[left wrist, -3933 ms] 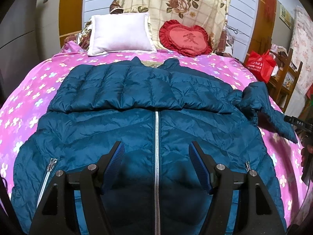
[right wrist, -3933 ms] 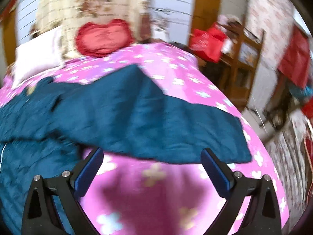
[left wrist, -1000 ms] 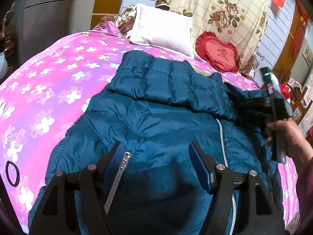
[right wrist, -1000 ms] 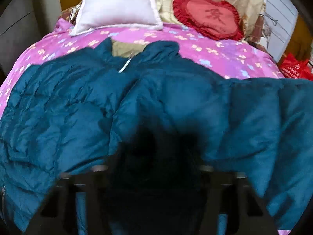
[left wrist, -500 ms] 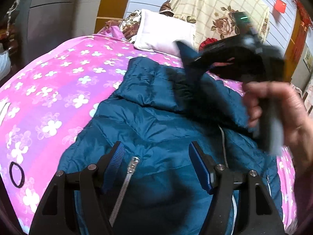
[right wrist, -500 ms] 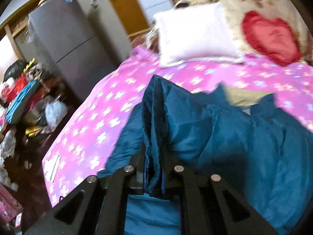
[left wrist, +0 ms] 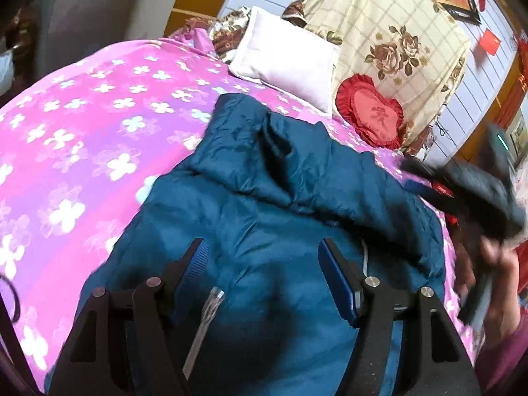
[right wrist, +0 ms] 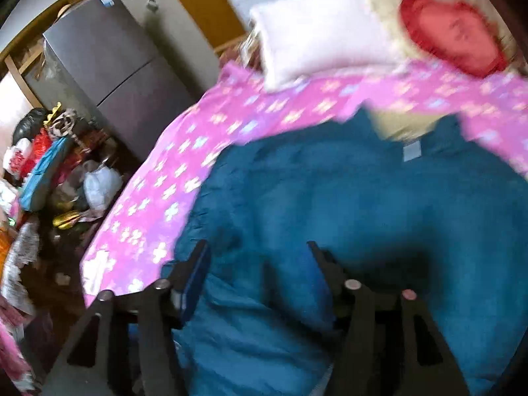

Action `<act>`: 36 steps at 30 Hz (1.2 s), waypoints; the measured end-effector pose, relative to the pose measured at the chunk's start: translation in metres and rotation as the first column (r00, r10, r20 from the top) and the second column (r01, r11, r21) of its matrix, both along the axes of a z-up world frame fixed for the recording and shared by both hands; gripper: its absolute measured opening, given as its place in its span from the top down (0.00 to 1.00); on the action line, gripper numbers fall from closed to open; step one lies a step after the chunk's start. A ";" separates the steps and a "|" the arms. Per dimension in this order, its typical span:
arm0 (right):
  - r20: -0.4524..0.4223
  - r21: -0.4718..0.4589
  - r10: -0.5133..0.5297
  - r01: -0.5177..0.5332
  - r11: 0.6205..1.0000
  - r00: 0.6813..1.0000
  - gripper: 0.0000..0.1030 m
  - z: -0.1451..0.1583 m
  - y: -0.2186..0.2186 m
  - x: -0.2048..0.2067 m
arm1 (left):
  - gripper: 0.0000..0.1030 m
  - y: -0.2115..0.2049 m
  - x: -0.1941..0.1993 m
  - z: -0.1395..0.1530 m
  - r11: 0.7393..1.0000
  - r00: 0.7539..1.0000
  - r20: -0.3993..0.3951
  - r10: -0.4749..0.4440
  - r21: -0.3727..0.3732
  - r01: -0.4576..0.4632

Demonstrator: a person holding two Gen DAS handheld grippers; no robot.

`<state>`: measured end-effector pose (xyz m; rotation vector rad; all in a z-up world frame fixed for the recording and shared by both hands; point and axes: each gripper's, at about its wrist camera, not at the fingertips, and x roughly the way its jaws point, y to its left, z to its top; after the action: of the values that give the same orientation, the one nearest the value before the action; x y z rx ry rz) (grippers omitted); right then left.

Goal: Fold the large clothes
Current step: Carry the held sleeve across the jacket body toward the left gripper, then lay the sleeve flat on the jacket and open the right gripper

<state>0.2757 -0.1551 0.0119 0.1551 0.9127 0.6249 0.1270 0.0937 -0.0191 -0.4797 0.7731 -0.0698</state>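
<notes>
Now the big blue puffy jacket (left wrist: 270, 217) lies flat on the bed (left wrist: 82, 138), which has a pink cover with white flowers. It fills the near part of the bed, toward the bed's right side, and the pink cover shows bare along the left side. Its sleeves are folded over the chest, and the folded part lies across the jacket on the side nearer the head of the bed. A silver zip (left wrist: 204, 323) shows on the jacket close to the left tool.

The left tool (left wrist: 264, 270) hangs over the near part of the jacket. Its two fingers stand wide apart, and nothing is between them but air.

The right tool (right wrist: 257, 264) is over the jacket too. Its jaws have just been opening, and they now stand apart with no cloth pinched in them; the jacket lies below. From the left view the right tool looks like a dark blur at the right edge of the bed, and a hand (left wrist: 495, 274) holds its handle.

A white pillow (left wrist: 290, 62) and a red heart cushion (left wrist: 373, 115) sit at the head of the bed, well away from both tools. A grey fridge (right wrist: 109, 66) stands past the bed's left side, with bags (right wrist: 99, 181) on the floor near it.
</notes>
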 end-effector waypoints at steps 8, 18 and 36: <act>0.130 -0.136 -0.264 0.281 0.950 0.956 0.30 0.024 -0.159 -0.040 | 0.51 0.002 0.088 0.006 0.998 0.997 -0.050 0.065 -0.007 -0.066; 0.122 -0.163 -0.419 0.434 0.886 0.900 0.56 -0.010 -0.213 -0.002 | 1.00 -0.012 0.145 -0.029 0.990 0.986 -0.144 0.081 0.125 -0.063; 0.191 -0.209 -0.430 0.464 0.861 0.883 0.34 -0.020 -0.179 0.014 | 0.70 -0.032 0.128 0.011 0.972 0.998 -0.010 0.062 0.229 -0.058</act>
<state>0.2900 -0.3342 -0.0078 0.0916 0.7760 0.0800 0.2554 0.0613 -0.0085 -0.2844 0.7718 0.0795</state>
